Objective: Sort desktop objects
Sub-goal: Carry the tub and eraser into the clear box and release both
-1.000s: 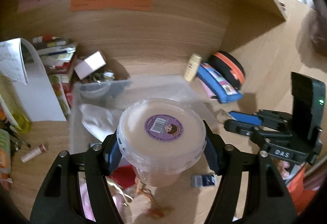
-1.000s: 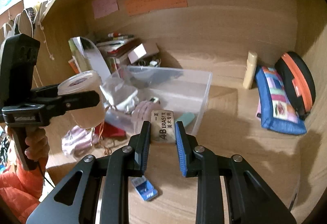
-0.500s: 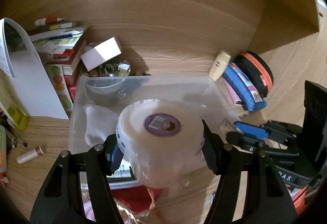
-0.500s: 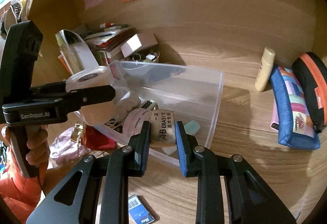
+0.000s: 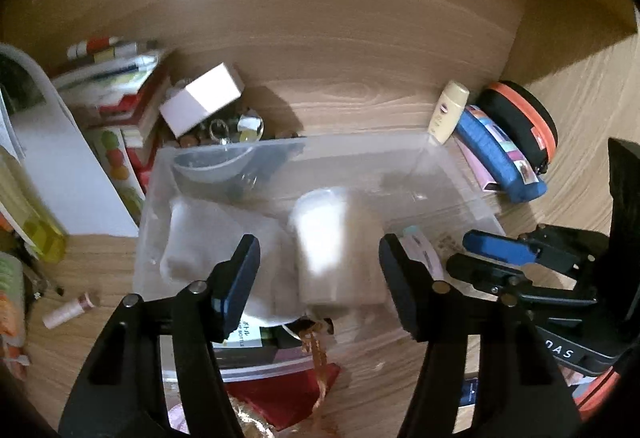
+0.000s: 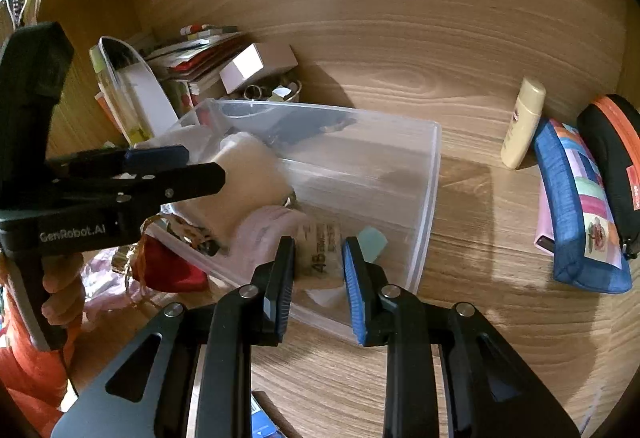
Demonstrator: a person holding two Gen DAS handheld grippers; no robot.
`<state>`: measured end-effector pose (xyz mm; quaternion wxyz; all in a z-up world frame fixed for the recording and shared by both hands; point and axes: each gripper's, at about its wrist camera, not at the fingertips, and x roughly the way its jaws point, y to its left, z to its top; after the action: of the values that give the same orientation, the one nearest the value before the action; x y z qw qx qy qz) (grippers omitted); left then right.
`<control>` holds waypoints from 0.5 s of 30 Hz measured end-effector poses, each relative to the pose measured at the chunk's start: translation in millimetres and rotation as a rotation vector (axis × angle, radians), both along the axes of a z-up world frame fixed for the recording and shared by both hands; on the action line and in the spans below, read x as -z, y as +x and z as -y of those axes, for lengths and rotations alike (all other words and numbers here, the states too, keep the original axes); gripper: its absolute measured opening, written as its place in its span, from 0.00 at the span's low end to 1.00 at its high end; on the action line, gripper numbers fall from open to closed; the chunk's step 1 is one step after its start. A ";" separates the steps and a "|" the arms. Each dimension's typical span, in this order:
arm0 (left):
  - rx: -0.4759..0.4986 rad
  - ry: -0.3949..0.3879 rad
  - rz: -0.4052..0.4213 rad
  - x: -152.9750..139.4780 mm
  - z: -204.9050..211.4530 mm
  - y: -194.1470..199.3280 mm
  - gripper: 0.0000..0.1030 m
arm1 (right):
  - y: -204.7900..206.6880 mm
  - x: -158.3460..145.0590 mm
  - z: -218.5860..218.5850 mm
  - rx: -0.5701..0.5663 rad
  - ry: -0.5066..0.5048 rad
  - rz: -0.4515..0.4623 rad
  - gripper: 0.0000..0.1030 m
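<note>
A clear plastic bin point(image 5: 360, 140) stands on the wooden desk and holds a white cloth point(image 5: 188, 238) and other small items. The white lidded tub point(image 5: 336, 246) lies blurred inside it, tipped over, free of my left gripper point(image 5: 316, 258), whose jaws stand open on either side of it. In the right wrist view the tub point(image 6: 248, 178) sits just past the left gripper point(image 6: 204, 164). My right gripper point(image 6: 319, 266) hangs over the bin's point(image 6: 434, 166) near corner, its jaws opening. The beige 4B eraser point(image 6: 320, 242) shows blurred between them, with slim gaps at the pads.
A white box point(image 5: 204, 98) and stacked books point(image 5: 120, 86) stand behind the bin on the left. A cream bottle point(image 6: 522, 122), blue pouch point(image 6: 580, 214) and black-orange case point(image 6: 616, 158) lie right. A red bag point(image 6: 168, 266) and thread spool point(image 5: 68, 312) lie near the front.
Both grippers moved forward and down over the bin. The tub has left the left jaws and dropped into the bin. The right jaws have widened slightly and the eraser has gone blurry.
</note>
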<state>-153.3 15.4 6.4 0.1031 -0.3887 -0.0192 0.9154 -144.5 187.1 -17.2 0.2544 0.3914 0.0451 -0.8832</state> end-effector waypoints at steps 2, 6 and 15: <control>0.000 -0.009 -0.017 -3.6 -1.5 4.6 0.65 | 2.1 -1.1 1.1 -0.008 0.011 -0.012 0.24; -0.003 -0.018 -0.048 -12.1 -0.8 13.5 0.69 | 8.5 -5.3 2.2 -0.013 0.027 -0.034 0.30; -0.015 -0.005 -0.111 -33.1 14.6 45.0 0.82 | 26.0 -17.6 -0.9 0.006 0.015 -0.064 0.67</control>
<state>-108.3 0.8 39.5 0.0960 -0.3372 -0.0143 0.9364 -118.5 188.0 0.3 0.2473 0.3651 0.0589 -0.8956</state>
